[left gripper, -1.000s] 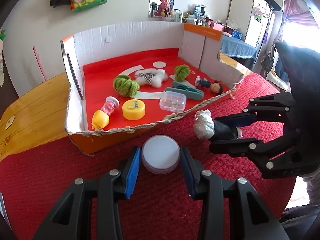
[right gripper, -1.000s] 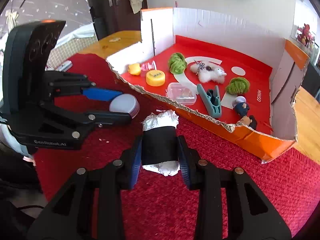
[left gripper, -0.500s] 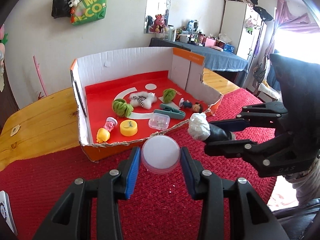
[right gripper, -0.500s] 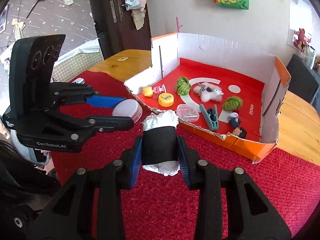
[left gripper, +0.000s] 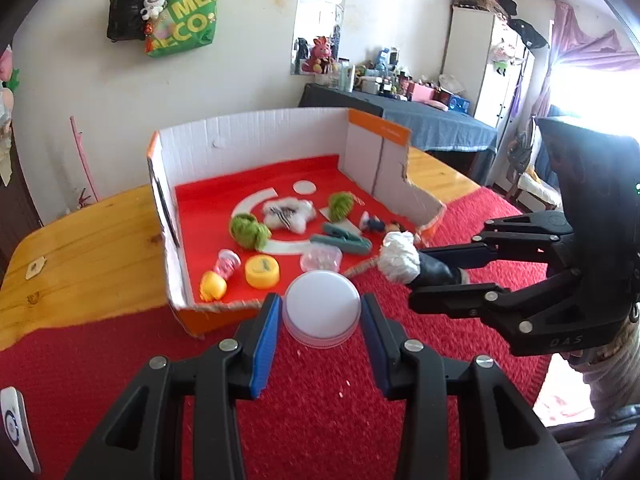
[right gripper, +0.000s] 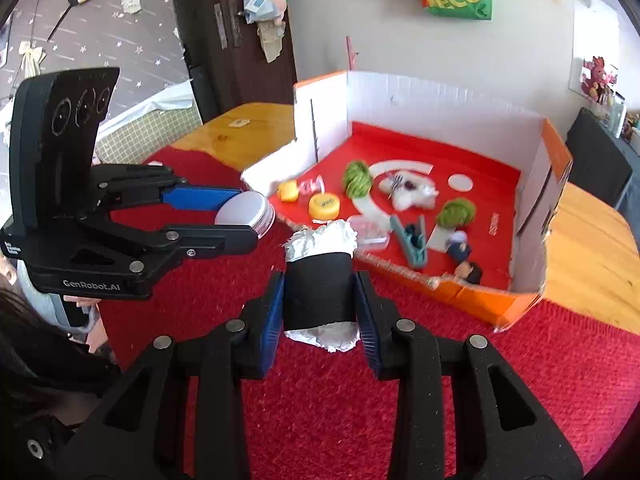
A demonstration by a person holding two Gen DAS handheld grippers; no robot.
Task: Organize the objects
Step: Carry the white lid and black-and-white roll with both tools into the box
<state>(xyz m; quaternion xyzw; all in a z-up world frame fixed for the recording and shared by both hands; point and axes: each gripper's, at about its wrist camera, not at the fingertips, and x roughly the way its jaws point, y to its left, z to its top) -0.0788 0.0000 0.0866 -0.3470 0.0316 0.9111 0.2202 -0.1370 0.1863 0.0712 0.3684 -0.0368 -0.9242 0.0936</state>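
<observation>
While left gripper (left gripper: 322,316) grips white lid (left gripper: 321,307) (held aloft), right gripper (right gripper: 320,300) clamps black roll (right gripper: 319,295).

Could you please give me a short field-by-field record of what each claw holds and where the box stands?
left claw: shut on jar, lid up
right claw: shut on roll, black with white ends
box: on table beyond both claws, front wall torn low
box contents: yellow cap, teal clip, green pompoms, small toys

Left tongs (left gripper: 320,316) clamp a white round lid (left gripper: 321,308); right tongs (left gripper: 424,270) grip a foil-ended black roll (left gripper: 416,263) before the cardboard box (left gripper: 248,142).
</observation>
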